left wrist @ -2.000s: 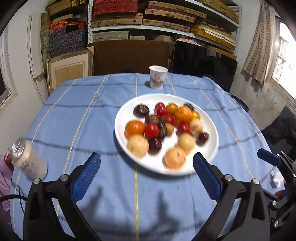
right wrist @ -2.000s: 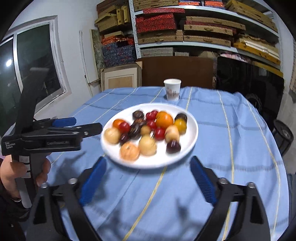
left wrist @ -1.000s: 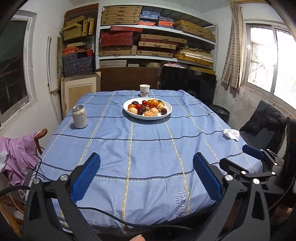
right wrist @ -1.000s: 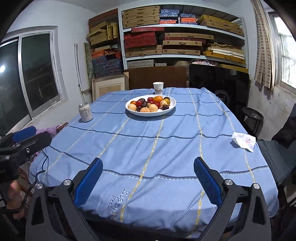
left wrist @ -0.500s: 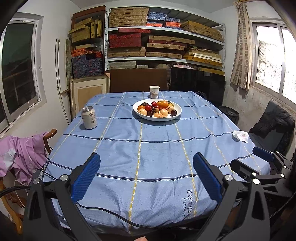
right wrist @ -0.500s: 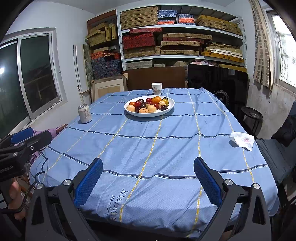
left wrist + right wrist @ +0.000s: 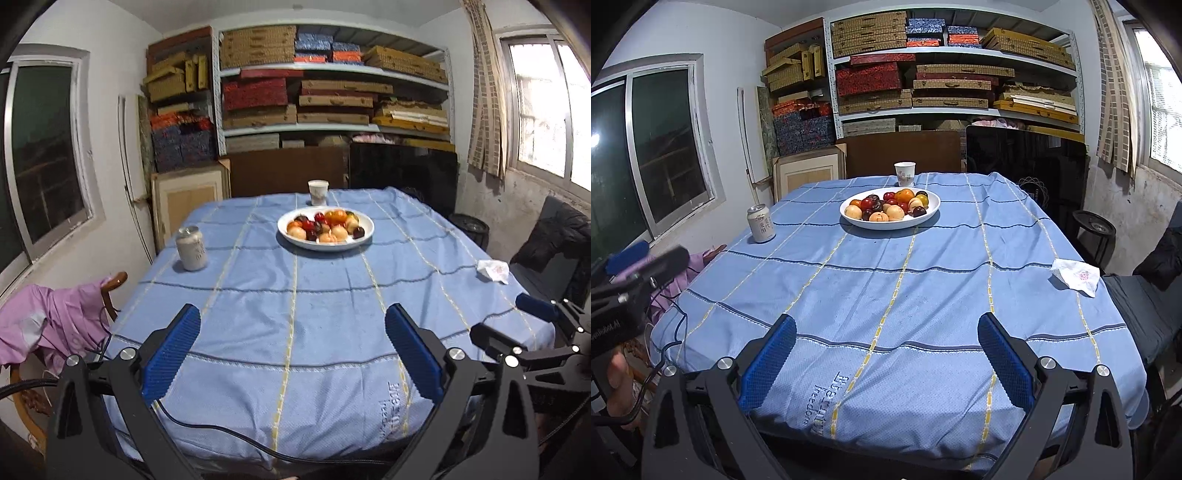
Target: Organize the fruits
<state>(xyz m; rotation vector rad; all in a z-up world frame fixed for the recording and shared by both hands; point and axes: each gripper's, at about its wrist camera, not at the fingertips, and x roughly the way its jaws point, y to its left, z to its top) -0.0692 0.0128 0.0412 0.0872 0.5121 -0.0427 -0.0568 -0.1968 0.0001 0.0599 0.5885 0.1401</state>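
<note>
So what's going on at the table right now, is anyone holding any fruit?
No. Both grippers are open and empty, held back at the near edge of the table. The left gripper and right gripper point toward the white plate of mixed fruit at the far end. A can, paper cup and crumpled tissue sit untouched.

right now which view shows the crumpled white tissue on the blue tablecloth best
The right wrist view: the crumpled white tissue appears larger and sharper, with a red mark visible on it. In the left wrist view it is smaller, near the blue tablecloth's right edge, with the mark barely discernible.
</note>
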